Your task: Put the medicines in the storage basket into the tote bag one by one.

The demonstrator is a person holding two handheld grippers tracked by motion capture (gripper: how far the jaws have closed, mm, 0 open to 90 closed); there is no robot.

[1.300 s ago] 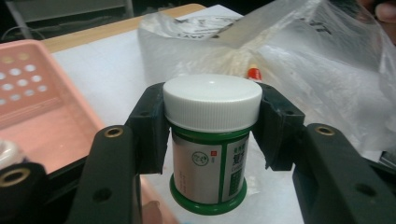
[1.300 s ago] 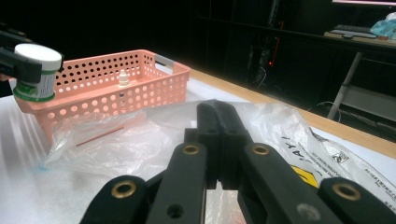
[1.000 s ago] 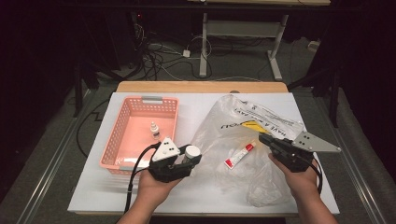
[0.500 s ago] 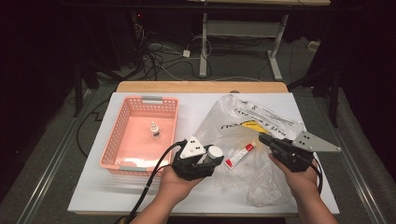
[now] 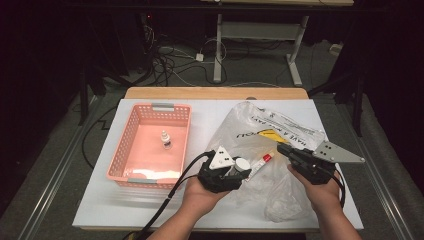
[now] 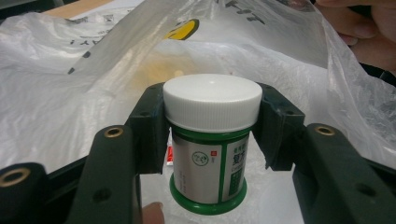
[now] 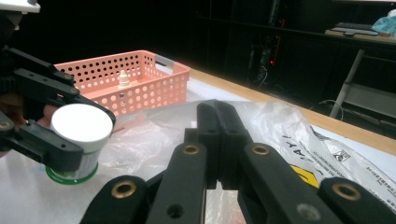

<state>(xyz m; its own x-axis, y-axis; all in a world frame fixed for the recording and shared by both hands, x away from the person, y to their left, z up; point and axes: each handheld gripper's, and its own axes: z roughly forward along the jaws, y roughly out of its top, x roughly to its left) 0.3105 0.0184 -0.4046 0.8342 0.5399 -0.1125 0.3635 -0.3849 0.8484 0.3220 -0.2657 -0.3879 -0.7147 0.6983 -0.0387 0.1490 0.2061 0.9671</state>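
Observation:
My left gripper (image 5: 240, 168) is shut on a white-capped jar with a green label (image 5: 242, 163), pads on either side just under the cap (image 6: 212, 100). It holds the jar at the mouth of a clear plastic bag (image 5: 272, 131) printed in black and yellow. Inside the bag lies a white tube with a red cap (image 5: 260, 165). My right gripper (image 5: 283, 149) is shut on the bag's edge and lifts the film (image 7: 289, 126). In the right gripper view the jar (image 7: 77, 133) hangs at the left in the other gripper (image 7: 70, 128).
A pink perforated basket (image 5: 150, 107) stands at the left on the white table, with a small dropper bottle (image 5: 164, 140) upright inside. A wooden strip (image 5: 215, 93) runs along the table's far edge. The left gripper's cable (image 5: 170, 192) trails toward the front edge.
My left hand has carried the jar to the right, from beside the basket to the bag's mouth. The right gripper and the bag have stayed put.

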